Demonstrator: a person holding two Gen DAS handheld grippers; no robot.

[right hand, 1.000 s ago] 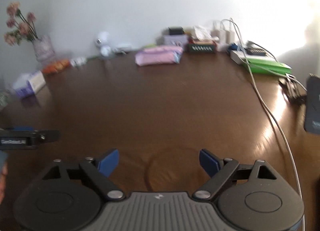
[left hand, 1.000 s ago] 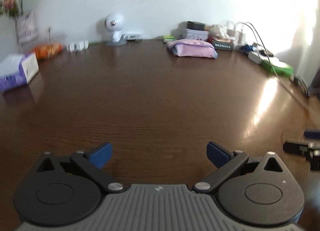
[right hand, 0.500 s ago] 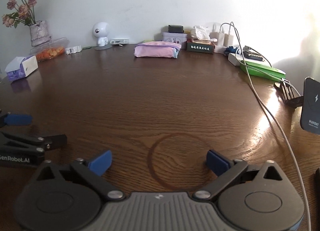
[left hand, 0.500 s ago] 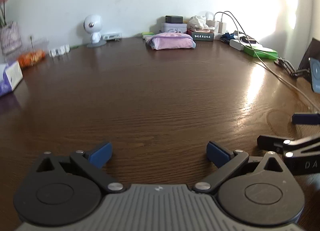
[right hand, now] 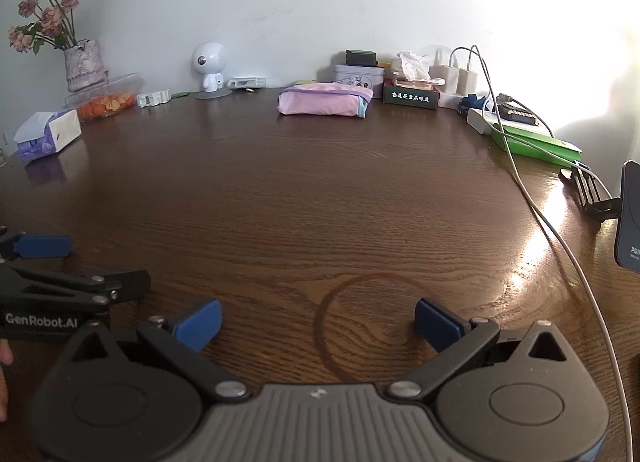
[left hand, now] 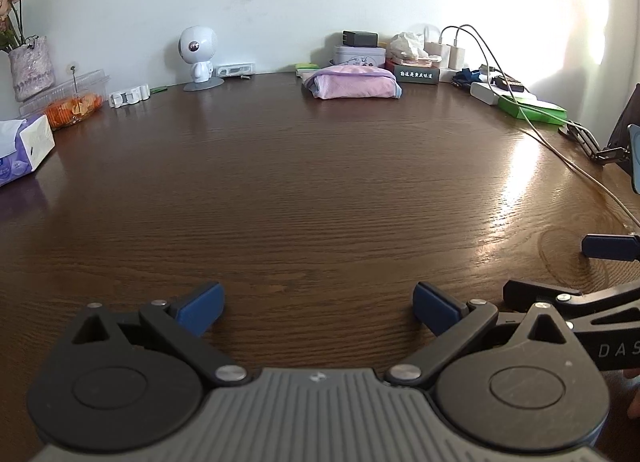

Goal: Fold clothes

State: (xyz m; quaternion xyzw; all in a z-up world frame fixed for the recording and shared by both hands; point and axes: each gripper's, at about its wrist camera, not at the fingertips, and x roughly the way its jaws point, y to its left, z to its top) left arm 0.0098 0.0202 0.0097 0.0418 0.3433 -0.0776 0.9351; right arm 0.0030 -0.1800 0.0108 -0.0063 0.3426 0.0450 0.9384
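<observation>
A folded pink garment [left hand: 353, 87] with a pale blue edge lies at the far side of the dark wooden table [left hand: 304, 190]; it also shows in the right wrist view [right hand: 323, 103]. My left gripper [left hand: 316, 304] is open and empty, low over the near table edge. My right gripper [right hand: 318, 320] is open and empty beside it, to its right. Each gripper shows at the edge of the other's view. Both are far from the garment.
Along the back wall stand a white robot figure [left hand: 199, 56], a tin [right hand: 358, 74], a tea box [right hand: 410, 96], chargers [right hand: 456, 78] with a cable [right hand: 532, 198], and a green box [right hand: 534, 142]. A tissue box [right hand: 48, 136], snack tray [right hand: 106, 100] and flower vase [right hand: 82, 64] sit left. A phone stand [right hand: 630, 218] is right.
Both grippers have settled side by side facing the back wall, after swinging in; the views have steadied from blur. Both stay open.
</observation>
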